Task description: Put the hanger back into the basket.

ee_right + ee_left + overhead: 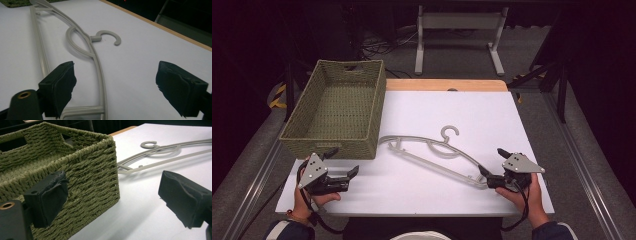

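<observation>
- Lay flat on the white counter [512, 115]: grey plastic clothes hanger [432, 155], hook toward 12 o'clock, one end at 9 o'clock just beside the basket, the other at 4 o'clock by the right hand.
- Stood at 10 o'clock on the counter: green woven basket [334, 107], nothing seen inside.
- Right hand-held gripper [493, 167]: jaws wide, nothing held, one jaw to each side of the hanger's near end in the right gripper view [98, 70].
- Left hand-held gripper [343, 167]: jaws wide, nothing held, parked just beside the basket's near corner [100, 177].
- Judged step: taking hold of the hanger's near end with the right.
- Best done by lowering until the pads bracketed the arm just above the corner joint, then closing squarely; a skewed bite on so thin a bar would likely let it twist.
- Worth keeping the left clear of the basket wall.
</observation>
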### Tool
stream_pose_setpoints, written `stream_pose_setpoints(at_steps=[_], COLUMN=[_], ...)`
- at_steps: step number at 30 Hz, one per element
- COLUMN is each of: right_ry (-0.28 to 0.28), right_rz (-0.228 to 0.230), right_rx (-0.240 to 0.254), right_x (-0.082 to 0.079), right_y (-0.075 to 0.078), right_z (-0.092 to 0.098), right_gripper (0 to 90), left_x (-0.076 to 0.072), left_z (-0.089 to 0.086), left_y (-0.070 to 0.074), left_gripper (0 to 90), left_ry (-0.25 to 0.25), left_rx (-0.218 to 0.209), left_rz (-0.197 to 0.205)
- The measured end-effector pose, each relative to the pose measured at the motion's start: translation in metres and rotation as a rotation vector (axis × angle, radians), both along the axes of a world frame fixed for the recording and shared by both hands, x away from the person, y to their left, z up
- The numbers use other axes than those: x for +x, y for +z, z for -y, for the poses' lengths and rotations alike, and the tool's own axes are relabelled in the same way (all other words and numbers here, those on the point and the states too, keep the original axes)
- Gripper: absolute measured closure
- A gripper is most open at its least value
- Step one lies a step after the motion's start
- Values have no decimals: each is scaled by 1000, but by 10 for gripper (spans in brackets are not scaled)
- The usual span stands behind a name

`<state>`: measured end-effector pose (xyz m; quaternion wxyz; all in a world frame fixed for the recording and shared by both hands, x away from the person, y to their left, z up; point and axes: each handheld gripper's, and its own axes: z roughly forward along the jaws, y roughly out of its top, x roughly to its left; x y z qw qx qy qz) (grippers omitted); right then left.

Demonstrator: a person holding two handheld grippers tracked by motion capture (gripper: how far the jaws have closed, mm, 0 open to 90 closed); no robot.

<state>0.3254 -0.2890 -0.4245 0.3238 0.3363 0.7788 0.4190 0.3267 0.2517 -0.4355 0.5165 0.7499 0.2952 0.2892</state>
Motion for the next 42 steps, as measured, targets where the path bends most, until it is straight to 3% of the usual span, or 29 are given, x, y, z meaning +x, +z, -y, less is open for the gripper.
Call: stream_pose_setpoints(at_steps=[9,12,14,17,19,22,23,24,26,28,32,37,40,42], right_ry=[1,-15,3,25,25,21,21,16,19,30,20,51,56,56], right_rz=[-84,-153,-200,-283,-314,-376,-376,-404,-452,-489,-520,-550,-567,-554], right_rx=[1,20,35,-30,-81,-92,-92,-109,-151,-153,-171,-261,-327,-350], right_x=[6,14,21,30,35,45,45,50,56,60,65,67,69,69], right_y=[-2,1,2,0,-2,-5,-5,-7,-10,-13,-11,-7,-5,-4], right_z=[0,2,2,-5,-10,-12,-12,-13,-15,-16,-15,-28,-36,-39], right_gripper=[201,211,225,281,307,364,364,416,438,501,627,815,824,829], left_x=[1,-1,-3,-2,-1,1,2,2,2,1,2,2,2,2], left_z=[0,-1,-2,-2,-2,-2,-1,-1,1,1,0,1,2,3], left_y=[-4,-4,-5,-5,-5,-6,-6,-6,-8,-8,-8,-8,-8,-9], left_gripper=[91,94,94,93,94,96,96,98,100,103,106,108,112,115], left_ry=[-6,-15,-19,-19,-17,-24,-25,-25,-28,-28,-28,-30,-35,-38], left_rx=[31,37,37,39,39,40,43,50,53,58,51,64,67,71], left_rz=[-27,-32,-39,-45,-51,-62,-67,-69,-70,-68,-72,-72,-76,-80])
